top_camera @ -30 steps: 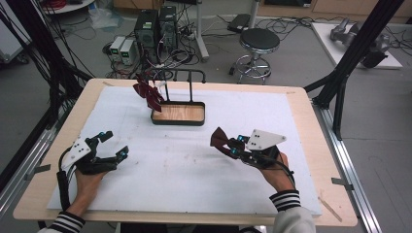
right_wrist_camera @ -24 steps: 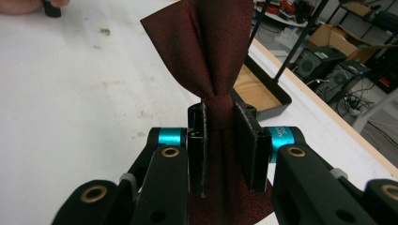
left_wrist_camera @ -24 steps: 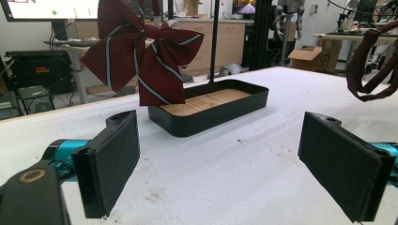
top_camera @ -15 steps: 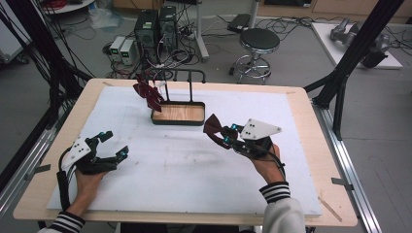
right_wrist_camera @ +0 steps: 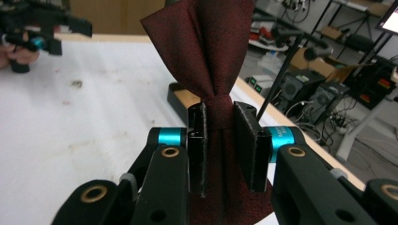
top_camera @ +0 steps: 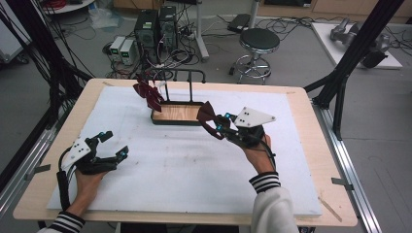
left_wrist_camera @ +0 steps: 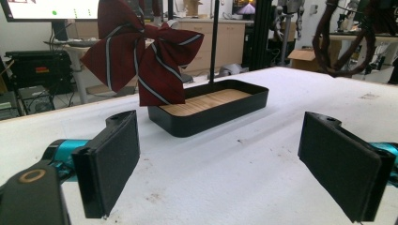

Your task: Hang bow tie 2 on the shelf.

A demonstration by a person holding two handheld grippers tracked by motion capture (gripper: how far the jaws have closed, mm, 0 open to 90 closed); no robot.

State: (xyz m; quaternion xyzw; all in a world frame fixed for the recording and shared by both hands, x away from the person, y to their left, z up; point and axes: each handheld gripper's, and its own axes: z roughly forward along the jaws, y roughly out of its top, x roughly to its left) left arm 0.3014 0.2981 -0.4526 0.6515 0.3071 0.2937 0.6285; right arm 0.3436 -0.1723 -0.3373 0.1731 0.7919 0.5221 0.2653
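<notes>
My right gripper (top_camera: 219, 127) (right_wrist_camera: 220, 143) is shut on the knot of a plain dark red bow tie (top_camera: 206, 115) (right_wrist_camera: 206, 56), held above the mat right beside the black tray's right end. A striped dark red bow tie (top_camera: 148, 93) (left_wrist_camera: 141, 58) hangs on the black rack (top_camera: 190, 75) standing in the wood-floored black tray (top_camera: 177, 114) (left_wrist_camera: 211, 105). At the mat's near left, my left gripper (top_camera: 112, 147) (left_wrist_camera: 220, 161) rests open with nothing between its pads (left_wrist_camera: 110, 159), facing the tray.
A white mat (top_camera: 184, 160) covers most of the wooden table (top_camera: 34, 194). Black frame posts (top_camera: 354, 53) rise at both sides. Behind the table are a stool (top_camera: 260, 41), computer cases (top_camera: 155, 26) and floor cables.
My right gripper has carried the plain bow tie left and away from the person, up to the tray's right end. The left gripper has stayed put.
</notes>
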